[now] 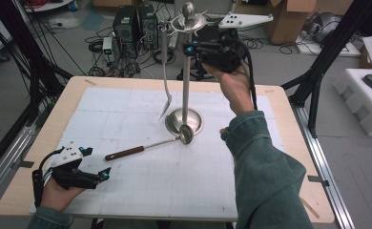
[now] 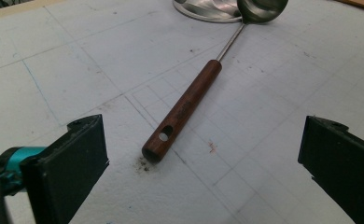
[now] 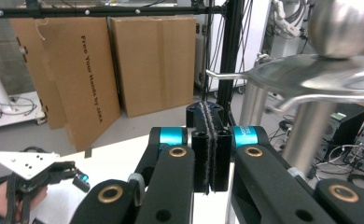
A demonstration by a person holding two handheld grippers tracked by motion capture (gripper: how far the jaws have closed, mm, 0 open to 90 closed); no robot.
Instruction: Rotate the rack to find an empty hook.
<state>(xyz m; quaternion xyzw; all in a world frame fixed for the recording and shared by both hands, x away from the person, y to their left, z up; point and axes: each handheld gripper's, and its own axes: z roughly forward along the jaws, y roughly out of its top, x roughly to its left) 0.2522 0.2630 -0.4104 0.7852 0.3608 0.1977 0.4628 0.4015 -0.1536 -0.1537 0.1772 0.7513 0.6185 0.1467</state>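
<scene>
A steel stand (image 1: 185,120) rises from its round base at the middle of the white mat, with a hooked disc and ball (image 3: 332,74) on top. A slotted turner (image 1: 166,76) hangs from one hook. A ladle with a wooden handle (image 1: 125,153) lies on the mat, its bowl (image 1: 186,134) resting against the stand's base. My left gripper (image 1: 103,174) rests low at the near left, open, with the ladle's handle (image 2: 182,109) lying just ahead between its jaws, untouched. My right gripper (image 1: 189,48) is held high beside the stand's top, its pads (image 3: 203,149) shut together on nothing.
The gridded mat (image 1: 127,109) covers most of the wooden table (image 1: 294,143). Beyond the far edge are computer cases (image 1: 134,24), cables and cardboard boxes (image 3: 152,60). Black frame posts (image 1: 317,81) stand at both sides, and white foam (image 1: 365,95) lies to the right.
</scene>
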